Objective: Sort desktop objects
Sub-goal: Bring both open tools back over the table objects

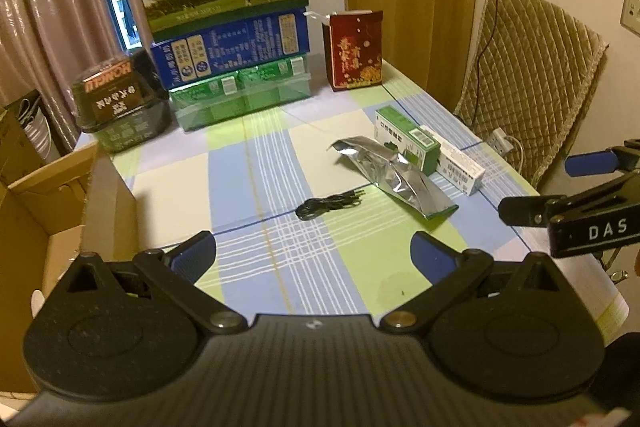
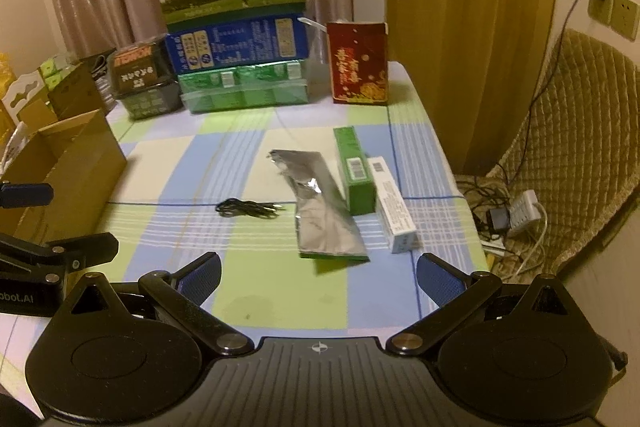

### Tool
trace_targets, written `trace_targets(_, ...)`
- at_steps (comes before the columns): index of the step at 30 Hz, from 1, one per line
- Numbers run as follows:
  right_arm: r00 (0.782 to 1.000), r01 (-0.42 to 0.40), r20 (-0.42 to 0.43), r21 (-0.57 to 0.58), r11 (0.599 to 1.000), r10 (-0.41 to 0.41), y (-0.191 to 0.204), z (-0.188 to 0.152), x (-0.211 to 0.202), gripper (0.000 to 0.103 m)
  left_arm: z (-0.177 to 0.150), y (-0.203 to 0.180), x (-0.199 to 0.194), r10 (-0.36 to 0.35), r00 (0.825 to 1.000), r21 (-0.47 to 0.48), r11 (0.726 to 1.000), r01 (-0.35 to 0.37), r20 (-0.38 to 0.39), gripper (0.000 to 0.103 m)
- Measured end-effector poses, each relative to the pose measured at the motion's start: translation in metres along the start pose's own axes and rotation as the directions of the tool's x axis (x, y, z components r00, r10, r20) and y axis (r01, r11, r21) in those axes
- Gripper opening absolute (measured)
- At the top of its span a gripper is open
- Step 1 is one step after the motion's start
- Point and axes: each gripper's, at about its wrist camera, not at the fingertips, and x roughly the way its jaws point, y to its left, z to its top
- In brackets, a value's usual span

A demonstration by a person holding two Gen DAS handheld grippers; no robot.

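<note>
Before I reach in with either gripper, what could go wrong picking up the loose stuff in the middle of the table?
1. The foil pouch lies against the green box, which touches the white box; grabbing one may drag the others.
2. The black cable is thin and flat on the tablecloth, so the open right gripper might slip off or snag the cloth.
3. The left gripper hovers close by; both reaching centre could collide.

Both wrists overlook table (image 1: 256,155) nearly alike
</note>
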Motion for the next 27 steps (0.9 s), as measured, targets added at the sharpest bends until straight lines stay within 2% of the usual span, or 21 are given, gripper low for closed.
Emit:
trace_targets(14, 0.999, 0.021, -0.040, 0.023, 1.000, -0.020, -0.026, -0.007, 0.029, 0.101, -0.007, -0.005, 0.045, -0.027, 0.998, 0.020, 0.999, 0.028, -0.061, 0.102)
trace_targets(27, 0.998, 0.020, -0.067, -0.018, 1.000, -0.021, -0.050, -0.014, 0.052, 0.101, -0.012, 0.004, 0.081, -0.053, 0.994, 0.080, 0.995, 0.060, -0.096, 0.102)
